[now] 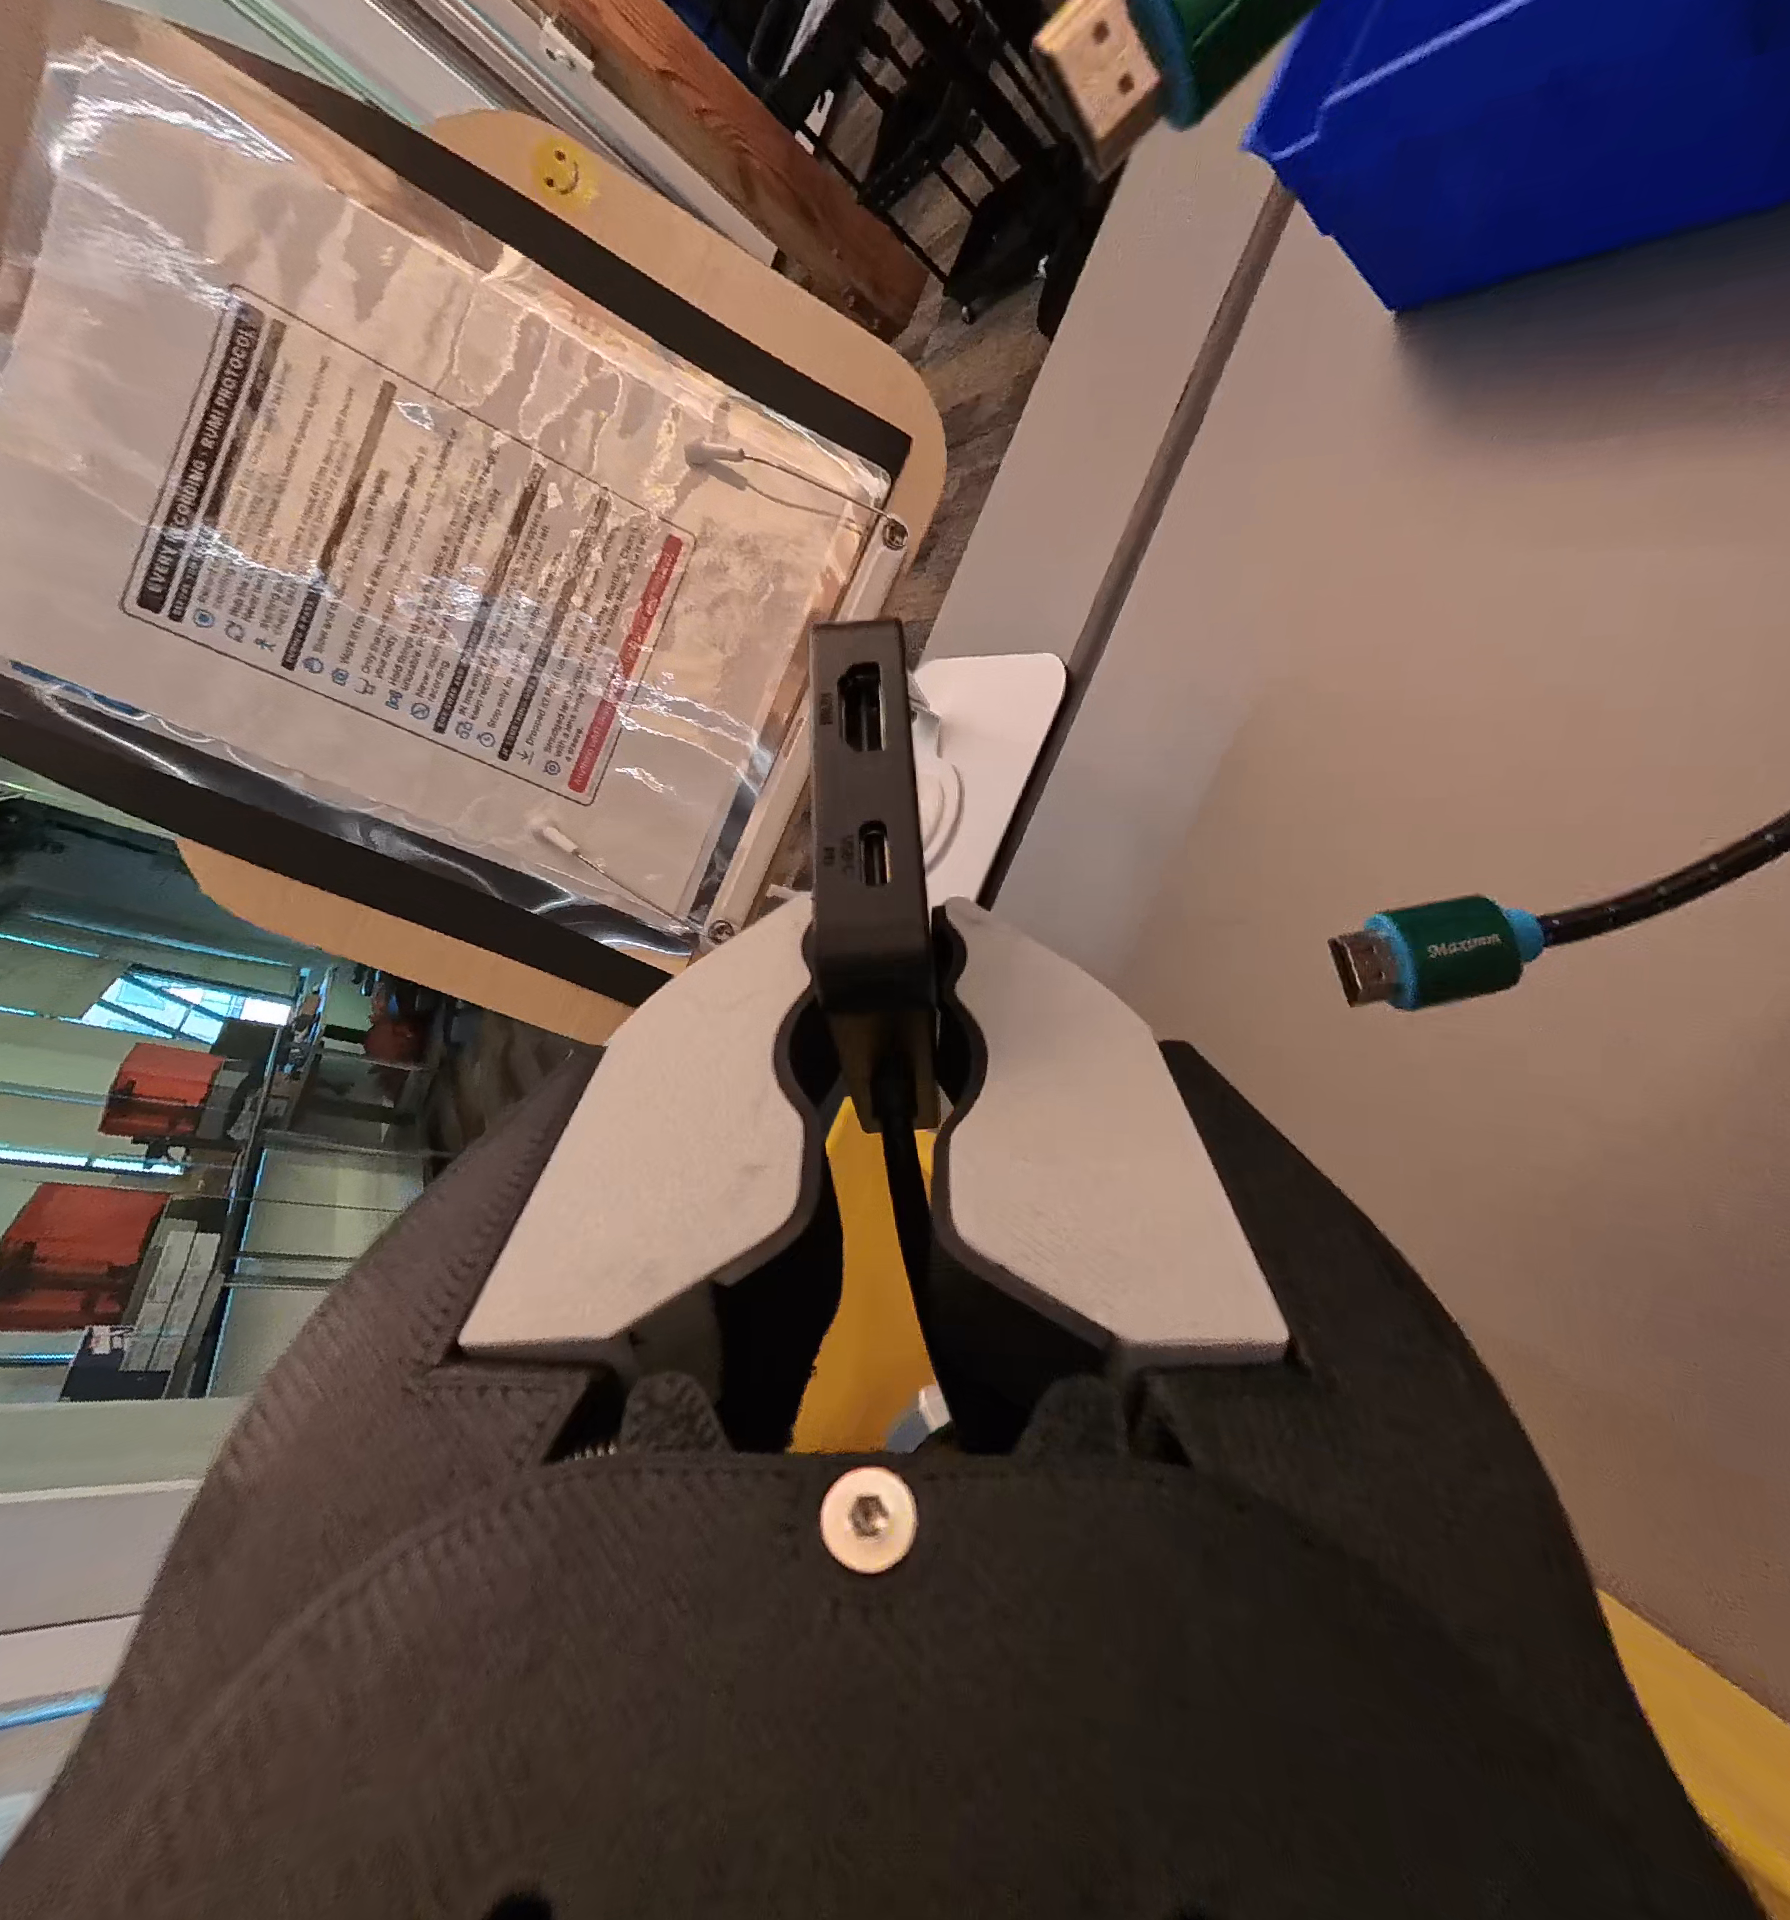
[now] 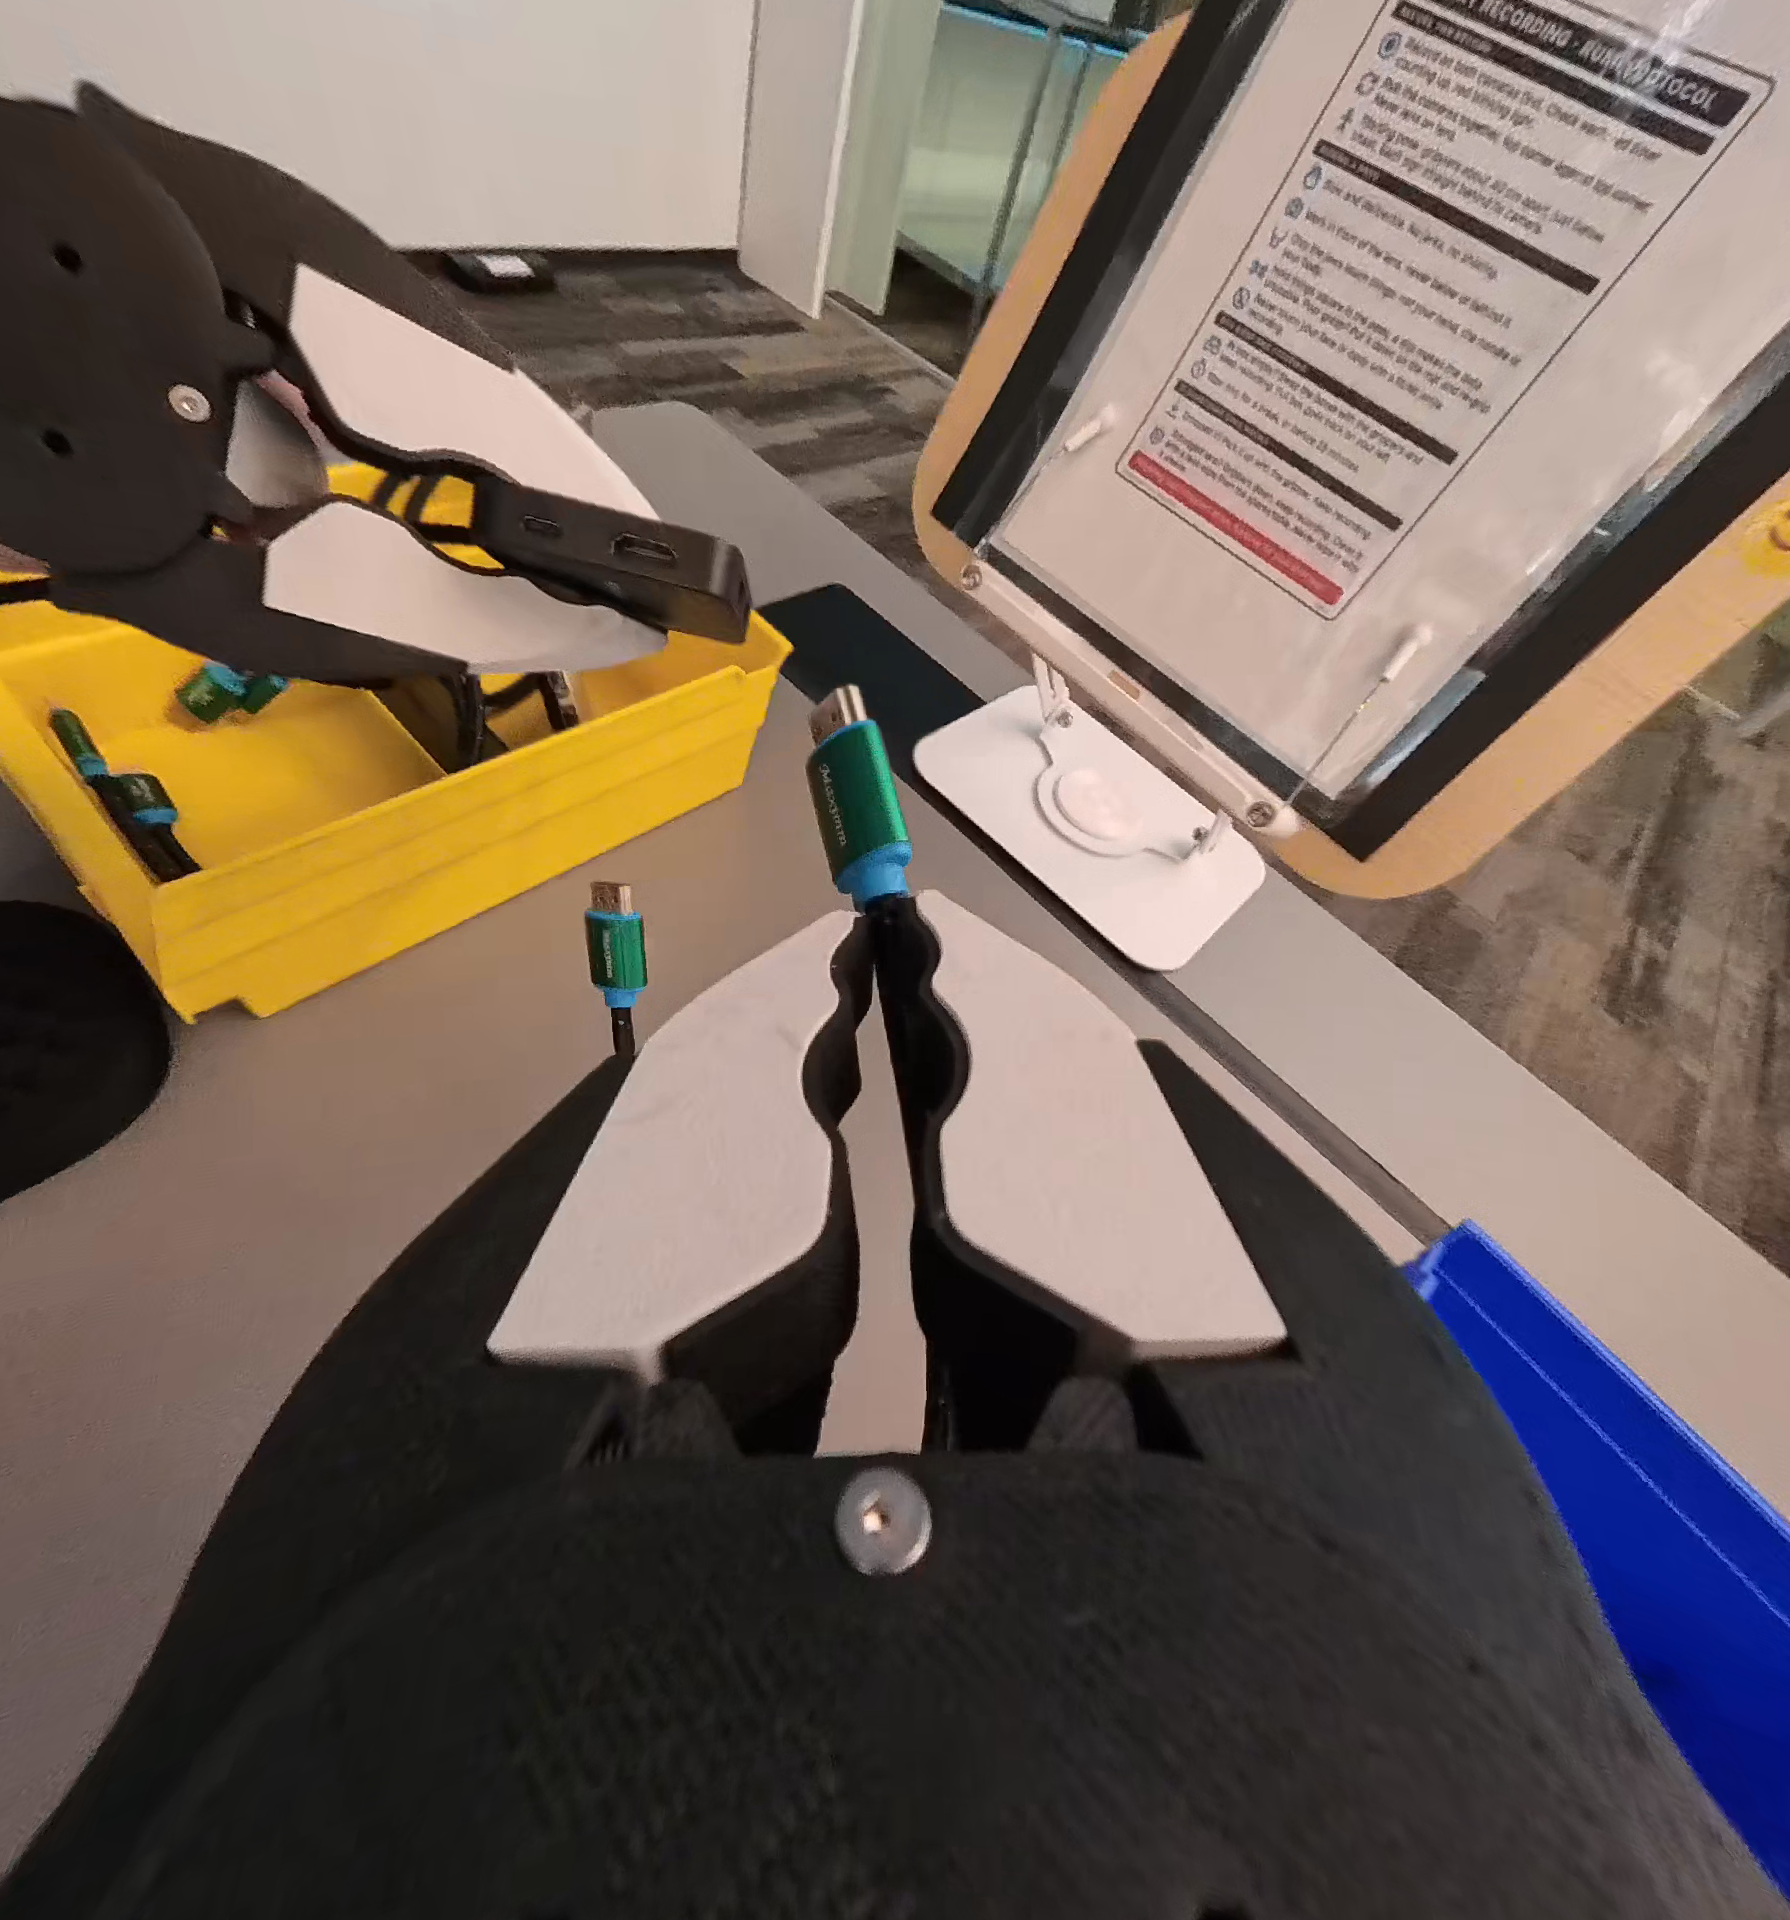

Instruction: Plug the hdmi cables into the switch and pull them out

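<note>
The left gripper [image 1: 873,940] is clenched on the black switch [image 1: 863,800], holding it in the air above the yellow bin [image 2: 371,831] with its empty ports facing out. The right gripper [image 2: 886,914] is clamped on the black cord just behind a green plug [image 2: 857,805], whose metal tip points up toward the switch but stays apart from it. A second green plug [image 2: 615,943] lies on the grey table [image 2: 371,1091] beside it.
</note>
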Demonstrator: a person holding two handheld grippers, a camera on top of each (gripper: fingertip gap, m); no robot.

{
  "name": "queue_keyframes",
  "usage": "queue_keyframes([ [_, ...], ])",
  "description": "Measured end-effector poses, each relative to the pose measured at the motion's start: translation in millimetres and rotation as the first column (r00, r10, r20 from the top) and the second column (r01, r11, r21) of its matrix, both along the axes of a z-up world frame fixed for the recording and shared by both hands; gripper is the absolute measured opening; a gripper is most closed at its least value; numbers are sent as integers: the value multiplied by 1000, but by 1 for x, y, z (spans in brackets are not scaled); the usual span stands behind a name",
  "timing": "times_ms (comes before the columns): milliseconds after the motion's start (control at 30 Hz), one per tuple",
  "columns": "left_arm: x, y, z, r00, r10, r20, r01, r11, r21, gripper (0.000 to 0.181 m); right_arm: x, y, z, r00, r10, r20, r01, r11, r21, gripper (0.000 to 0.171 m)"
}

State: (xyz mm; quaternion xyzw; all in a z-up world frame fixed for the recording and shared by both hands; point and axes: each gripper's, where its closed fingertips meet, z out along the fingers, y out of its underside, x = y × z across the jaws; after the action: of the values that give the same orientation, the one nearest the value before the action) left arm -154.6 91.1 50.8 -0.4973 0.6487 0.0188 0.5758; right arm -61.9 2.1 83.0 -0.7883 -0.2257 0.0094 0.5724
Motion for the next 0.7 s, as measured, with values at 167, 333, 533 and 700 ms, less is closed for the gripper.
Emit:
queue_keyframes([
  [167, 5, -4, 5, 999, -16, 48, 18, 999, -29, 13, -1, 3, -7, 994, 89, -70, -91, 996, -17, 6],
  [333, 18, -20, 19, 987, -100, 126, 100, 995, 8, 13, -7, -3, -4, 983, 152, -102, -153, 988, -10, 6],
  [533, 16, -11, 36, 990, -35, 134, 3, 972, 233, 13, -17, -15, 5, 944, 239, -227, -249, 968, -15, 5],
  [700, 13, -3, 53, 983, 39, 179, -111, 906, 408, 13, -15, -12, 4, 917, 248, -312, -268, 963, -24, 6],
])
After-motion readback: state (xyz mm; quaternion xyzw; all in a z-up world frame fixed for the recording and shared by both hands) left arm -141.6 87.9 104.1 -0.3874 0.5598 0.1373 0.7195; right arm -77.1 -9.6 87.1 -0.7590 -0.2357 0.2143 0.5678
